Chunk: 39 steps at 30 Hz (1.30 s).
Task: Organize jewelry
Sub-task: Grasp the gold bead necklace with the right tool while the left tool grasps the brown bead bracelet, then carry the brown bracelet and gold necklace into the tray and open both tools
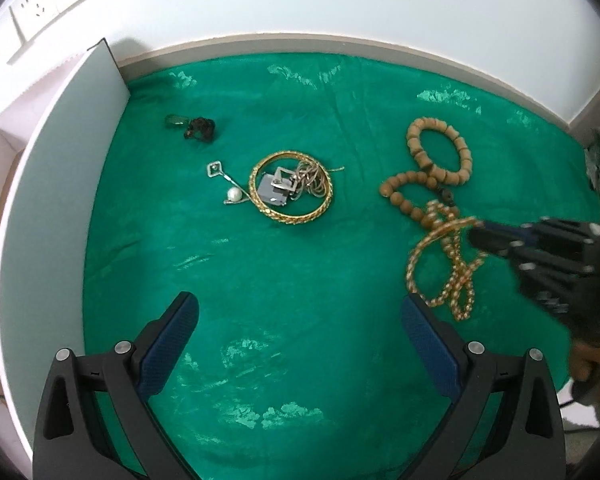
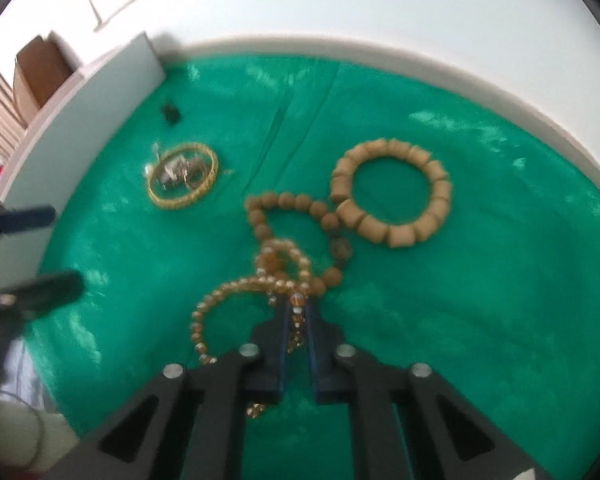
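The right hand-held gripper is pinched on the amber bead strand lying on the green cloth. The left hand-held gripper is held spread above bare cloth, with nothing between its fingers.

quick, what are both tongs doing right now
left tongs: open, holding nothing
right tongs: shut on the amber bead strand

Green cloth covers table; bracelets, beads on it.
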{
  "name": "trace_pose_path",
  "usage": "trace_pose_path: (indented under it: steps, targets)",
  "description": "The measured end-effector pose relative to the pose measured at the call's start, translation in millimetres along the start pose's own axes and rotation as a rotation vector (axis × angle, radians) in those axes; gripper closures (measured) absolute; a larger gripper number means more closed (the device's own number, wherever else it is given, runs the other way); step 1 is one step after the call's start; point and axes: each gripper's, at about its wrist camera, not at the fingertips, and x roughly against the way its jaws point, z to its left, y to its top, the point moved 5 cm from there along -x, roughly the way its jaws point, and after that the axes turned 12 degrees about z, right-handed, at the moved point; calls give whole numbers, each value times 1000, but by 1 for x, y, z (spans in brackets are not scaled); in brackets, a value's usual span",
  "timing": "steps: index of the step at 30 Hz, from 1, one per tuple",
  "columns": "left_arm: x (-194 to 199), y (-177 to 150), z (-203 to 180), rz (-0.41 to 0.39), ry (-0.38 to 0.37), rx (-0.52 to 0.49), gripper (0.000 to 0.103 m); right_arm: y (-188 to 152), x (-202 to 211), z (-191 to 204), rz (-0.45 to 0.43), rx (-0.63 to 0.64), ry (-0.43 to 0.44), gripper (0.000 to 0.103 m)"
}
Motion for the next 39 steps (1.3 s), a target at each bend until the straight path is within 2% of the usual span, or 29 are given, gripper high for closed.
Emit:
trace_pose_path:
  steps: [9,12,15,17,19,20,23,24,25,26,27,31,33,39]
  targets:
    - [-12,14,-32,1,-34,-63,2,-9,64,-15,-101,-59,49,95]
    - [-15,29,-50,-27,-47,-93,2,-15,84,-27,-138,-90,34,95]
    - [-24,52,-69,-59,-28,-115,3,-18,86,-39,-141,-109,17,95]
    - [-39,67,-78,-52,-4,-113,10,-21,81,-48,-131,-138,14,95]
    - [-58,74,-83,-10,18,-118,32,-24,80,-53,-129,-153,13,95]
    - [-65,75,-83,9,25,-122,35,-24,79,-54,-131,-157,12,95]
    - [-68,75,-88,-22,62,-142,37,-27,79,-54,-138,-161,11,95]
    - [-68,74,-88,-25,47,-138,47,-28,80,-54,-139,-159,12,95]
    - [-66,73,-89,-35,45,-137,70,-29,81,-54,-141,-157,14,95]
    - [-64,72,-90,-39,43,-145,84,-29,82,-53,-145,-154,17,95]
    - [-63,71,-91,-29,38,-157,88,-29,84,-52,-150,-153,18,95]
    - [-46,64,-83,-18,-32,-132,94,-27,95,-50,-168,-153,45,95]
    - [-22,59,-74,-36,-92,-104,94,-25,105,-46,-183,-142,53,95]
    - [56,40,-44,-119,-165,-52,94,-9,144,-27,-231,-94,100,95]
